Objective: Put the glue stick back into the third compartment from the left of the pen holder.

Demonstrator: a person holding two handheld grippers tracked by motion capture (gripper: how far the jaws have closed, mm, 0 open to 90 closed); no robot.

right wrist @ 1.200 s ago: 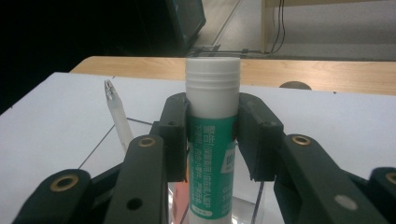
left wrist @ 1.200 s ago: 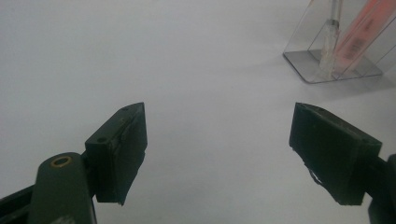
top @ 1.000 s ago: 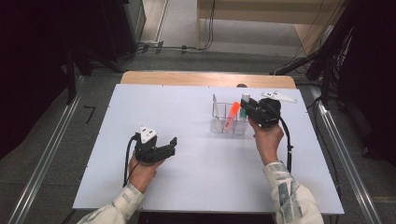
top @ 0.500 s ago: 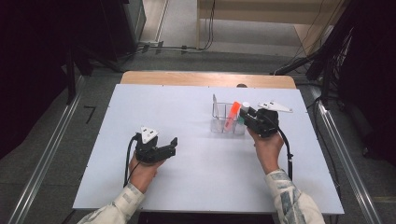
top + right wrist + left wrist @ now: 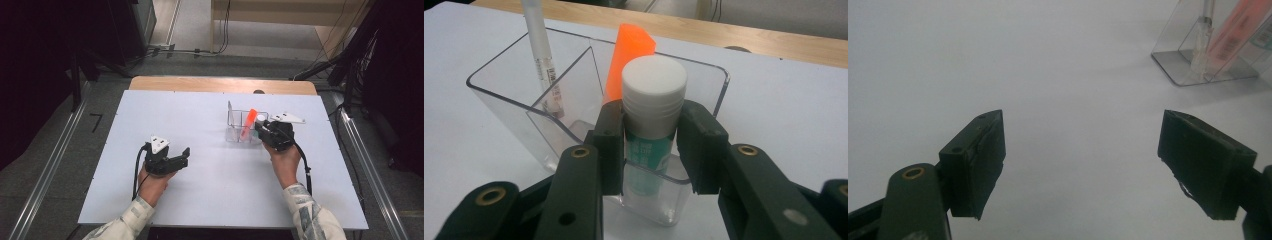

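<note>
A clear plastic organizer point(image 5: 234, 131) stands right of the table's middle. It holds an orange marker point(image 5: 248, 122) and a white pen point(image 5: 541, 55), both leaning. My right gripper point(image 5: 263, 131) is at the organizer's right end, shut on a glue stick point(image 5: 654, 95) with a white cap and green label. The stick stands upright, and its lower part shows through the wall of the organizer's point(image 5: 499, 100) nearest compartment, in front of the orange marker point(image 5: 629, 50). My left gripper point(image 5: 182, 156) rests low on the table at the left. In its own view the left gripper point(image 5: 1083, 165) is open with nothing between its jaws.
The white table point(image 5: 150, 115) has a wooden strip point(image 5: 220, 85) along its far edge. A grey three-cornered plate point(image 5: 287, 118) sits atop the right gripper. Cables trail from both hands. Dark floor, rails and furniture surround the table.
My right gripper has come down with the glue stick, toward the organizer's near right compartment. The left gripper has stayed where it was.
</note>
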